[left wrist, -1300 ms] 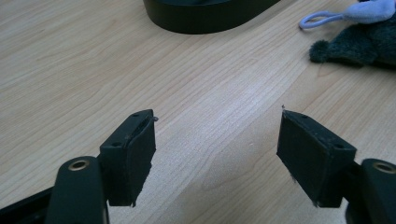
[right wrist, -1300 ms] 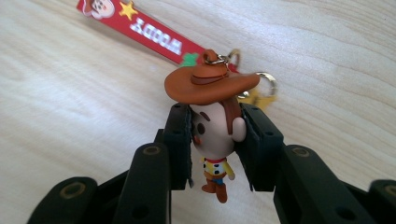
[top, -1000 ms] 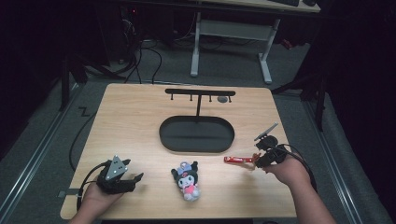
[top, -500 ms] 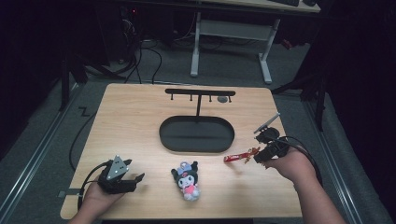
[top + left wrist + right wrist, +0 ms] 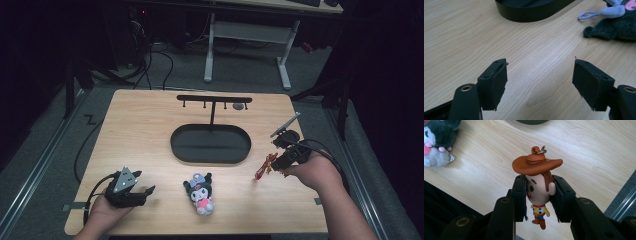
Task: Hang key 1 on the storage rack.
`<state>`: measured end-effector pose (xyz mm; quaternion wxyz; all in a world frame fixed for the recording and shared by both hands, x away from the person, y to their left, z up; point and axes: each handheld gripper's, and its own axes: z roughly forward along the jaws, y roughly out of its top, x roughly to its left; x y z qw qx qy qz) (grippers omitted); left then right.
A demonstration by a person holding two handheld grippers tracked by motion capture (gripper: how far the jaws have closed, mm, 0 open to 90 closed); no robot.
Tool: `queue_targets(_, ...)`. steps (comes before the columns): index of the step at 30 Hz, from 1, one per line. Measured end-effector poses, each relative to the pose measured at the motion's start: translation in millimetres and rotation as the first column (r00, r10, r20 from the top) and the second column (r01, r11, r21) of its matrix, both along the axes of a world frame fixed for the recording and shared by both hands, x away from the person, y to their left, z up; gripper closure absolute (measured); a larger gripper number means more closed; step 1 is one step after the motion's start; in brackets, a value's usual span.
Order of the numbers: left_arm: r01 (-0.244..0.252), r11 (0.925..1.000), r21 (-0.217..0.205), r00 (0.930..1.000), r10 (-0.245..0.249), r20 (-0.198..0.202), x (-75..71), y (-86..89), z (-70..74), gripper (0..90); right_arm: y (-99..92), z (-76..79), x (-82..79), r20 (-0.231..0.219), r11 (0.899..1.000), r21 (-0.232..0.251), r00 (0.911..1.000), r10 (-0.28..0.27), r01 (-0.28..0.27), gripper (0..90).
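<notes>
My right gripper point(image 5: 538, 192) is clamped on the cowboy keychain point(image 5: 537, 182) by its head, lifted off the table point(image 5: 150, 135) at the right side, right of the black oval tray point(image 5: 210, 144). My left gripper point(image 5: 540, 82) rests near-left w/ jaws apart, nothing betw. them. Plush toy point(image 5: 200, 192) lies near-center.

Bright lit table point(image 5: 150, 130), dark surroundings, soft shadows, close views sharp

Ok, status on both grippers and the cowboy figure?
Right gripper shut on cowboy figure, off the table. Left gripper open, empty. Plush toy lies apart, nothing blocking the rack.
</notes>
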<state>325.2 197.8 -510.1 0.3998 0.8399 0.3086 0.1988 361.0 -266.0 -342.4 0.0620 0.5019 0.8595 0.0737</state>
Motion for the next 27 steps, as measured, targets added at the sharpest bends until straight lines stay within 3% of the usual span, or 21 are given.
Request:
queue_targets(12, 0.005, 1.0, 0.001, 0.9999, -0.005, 0.009, -1.0, -0.6, -0.7, 27.9, 0.7, 11.9, 2.2, 0.028, 1.0, -0.013, 0.9996, -0.011, 0.011, 66.5)
queue_targets(27, 0.011, 0.9999, 0.0, 0.9999, -0.011, 0.006, -1.7, -0.2, -1.5, 27.8, 12.7, 18.8, 26.7, 0.042, 1.0, 0.003, 0.9988, -0.024, 0.024, 66.5)
